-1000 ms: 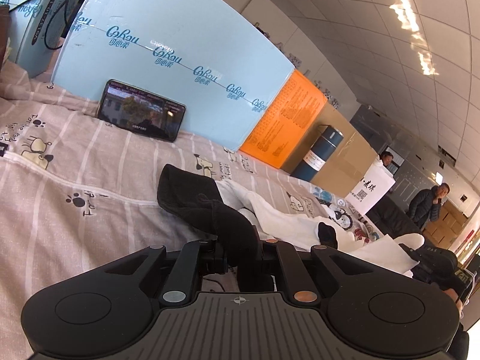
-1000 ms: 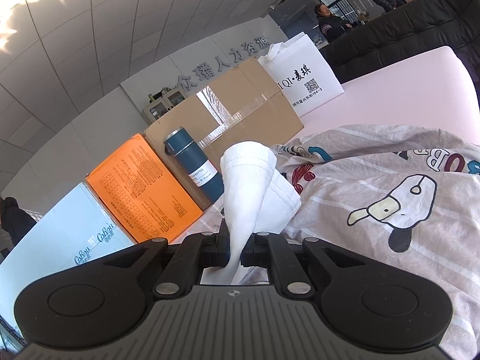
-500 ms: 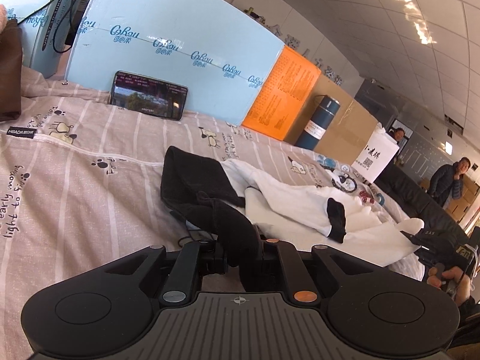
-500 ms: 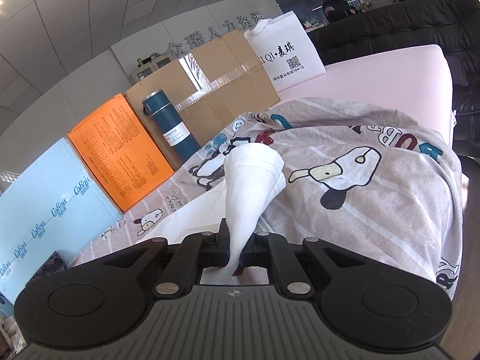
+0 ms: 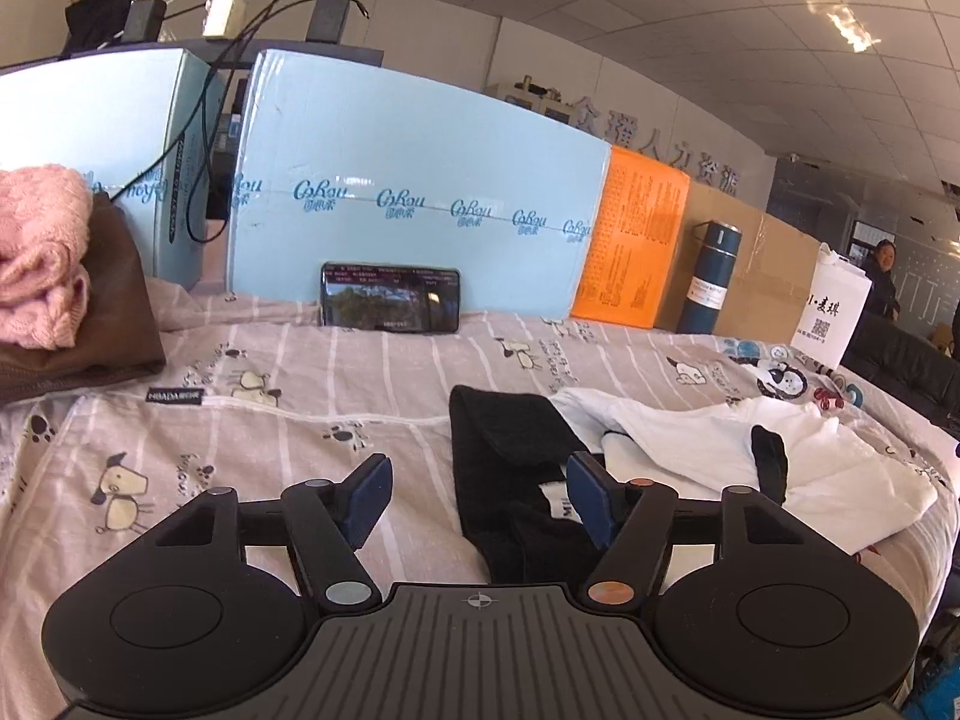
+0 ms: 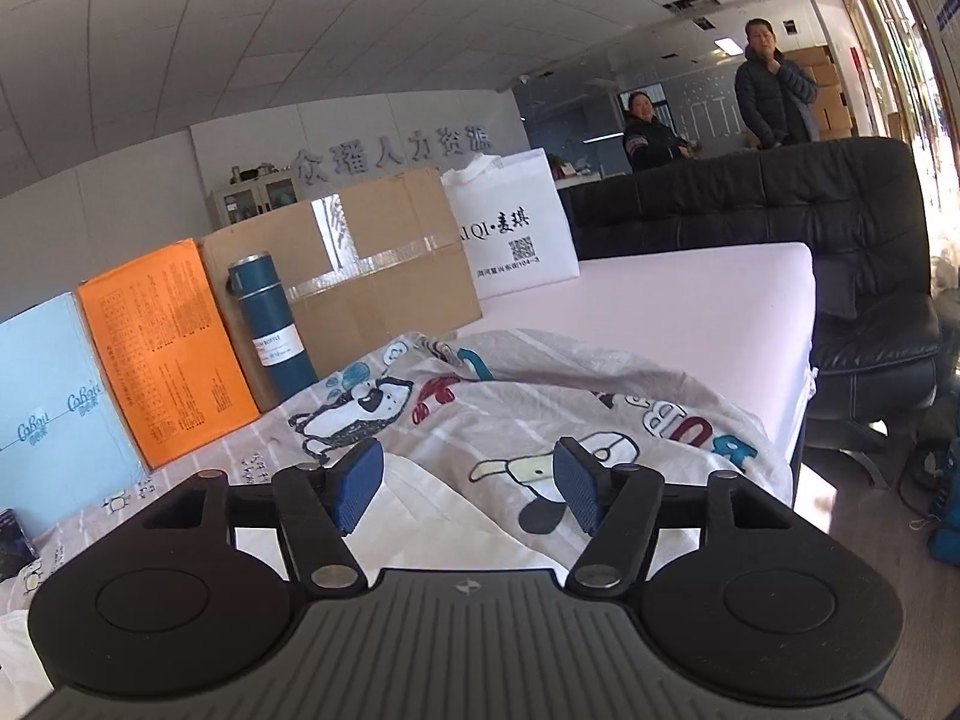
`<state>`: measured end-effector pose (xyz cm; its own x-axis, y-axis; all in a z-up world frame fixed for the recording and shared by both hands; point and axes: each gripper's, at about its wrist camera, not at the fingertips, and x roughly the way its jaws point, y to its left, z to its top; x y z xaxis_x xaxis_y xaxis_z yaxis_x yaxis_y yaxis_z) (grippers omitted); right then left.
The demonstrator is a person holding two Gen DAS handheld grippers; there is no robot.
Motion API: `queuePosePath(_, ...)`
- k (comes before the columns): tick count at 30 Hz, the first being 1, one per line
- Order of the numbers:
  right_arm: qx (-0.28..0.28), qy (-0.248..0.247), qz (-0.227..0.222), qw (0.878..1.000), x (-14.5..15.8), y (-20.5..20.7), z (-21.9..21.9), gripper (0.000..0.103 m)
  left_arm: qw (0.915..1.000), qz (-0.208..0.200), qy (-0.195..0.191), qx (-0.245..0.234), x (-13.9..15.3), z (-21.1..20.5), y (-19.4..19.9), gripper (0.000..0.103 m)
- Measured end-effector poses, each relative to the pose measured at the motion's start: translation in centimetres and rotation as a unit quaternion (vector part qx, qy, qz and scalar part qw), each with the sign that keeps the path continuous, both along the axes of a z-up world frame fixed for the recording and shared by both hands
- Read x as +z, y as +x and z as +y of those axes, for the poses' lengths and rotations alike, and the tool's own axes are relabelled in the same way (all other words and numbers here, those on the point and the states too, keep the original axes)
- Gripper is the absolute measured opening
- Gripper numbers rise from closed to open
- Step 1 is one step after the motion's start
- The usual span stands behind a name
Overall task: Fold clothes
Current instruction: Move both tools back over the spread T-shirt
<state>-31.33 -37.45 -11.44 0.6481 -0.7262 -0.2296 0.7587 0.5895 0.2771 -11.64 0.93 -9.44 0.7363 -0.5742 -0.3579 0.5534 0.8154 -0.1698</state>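
A white garment with black collar and cuff trim point(image 5: 708, 450) lies crumpled on the patterned bedsheet point(image 5: 300, 438); its black part point(image 5: 510, 468) lies between the fingers of my left gripper. My left gripper point(image 5: 480, 498) is open just above the black fabric, holding nothing. My right gripper point(image 6: 468, 486) is open and empty above the white cloth point(image 6: 432, 516) at the garment's other end.
A phone point(image 5: 390, 306) leans on blue foam boards point(image 5: 420, 192) at the back, with an orange box point(image 5: 630, 240), a blue flask point(image 5: 711, 276), a cardboard box point(image 6: 360, 264) and a white bag point(image 6: 510, 228). Pink and brown folded clothes point(image 5: 54, 276) sit left. Black sofa point(image 6: 840, 252) right.
Both grippers have opened and let go of the garment, which now lies on the bed. Both have pulled back and levelled out.
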Motion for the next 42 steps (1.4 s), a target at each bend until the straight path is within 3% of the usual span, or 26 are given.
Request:
queuePosePath(3,0.08,-0.026,-0.007,0.996,1.6,1.7,0.9,0.074,0.9993,-0.035,0.005,0.014,1.3,0.4,0.3,0.067)
queuePosePath(6,0.164,-0.043,0.008,0.985,2.6,4.4,2.0,0.081,0.9982,-0.058,0.0,0.015,2.5,-0.2,1.6,0.076)
queuePosePath(11,0.286,-0.045,0.058,0.956,2.5,9.9,4.3,0.084,0.9962,-0.086,-0.016,0.004,4.2,-1.9,4.7,0.083)
queuePosePath(13,0.324,-0.04,0.081,0.942,2.0,11.7,5.1,0.084,0.9973,-0.072,-0.01,0.004,4.3,-2.4,6.4,0.083)
queuePosePath(16,0.373,-0.027,0.117,0.92,0.7,13.9,6.1,0.084,0.9941,-0.1,0.041,0.015,4.6,-3.2,7.9,0.083)
queuePosePath(19,0.403,-0.02,0.146,0.903,-0.6,15.5,6.9,0.084,0.9812,-0.16,0.101,0.041,5.6,-3.6,9.0,0.087)
queuePosePath(22,0.428,-0.012,0.154,0.89,-1.4,16.2,7.2,0.085,0.9728,-0.194,0.119,0.04,6.0,-3.8,10.0,0.09)
queuePosePath(24,0.443,-0.007,0.155,0.883,-1.7,16.5,7.2,0.085,0.9771,-0.19,0.096,0.007,5.6,-4.2,10.3,0.09)
queuePosePath(27,0.461,-0.006,0.161,0.873,-2.1,16.5,7.1,0.085,0.9801,-0.165,0.097,-0.055,4.1,-5.9,10.5,0.092)
queuePosePath(30,0.48,-0.011,0.168,0.861,-2.4,16.5,6.9,0.086,0.9763,-0.154,0.113,-0.102,2.7,-7.8,10.6,0.092)
queuePosePath(37,0.509,-0.024,0.193,0.838,-3.1,17.3,6.8,0.087,0.9549,-0.154,0.158,-0.198,0.5,-10.2,9.7,0.092)
queuePosePath(42,0.524,-0.025,0.198,0.828,-3.4,17.8,6.8,0.087,0.923,-0.149,0.188,-0.301,-0.6,-11.0,8.0,0.092)
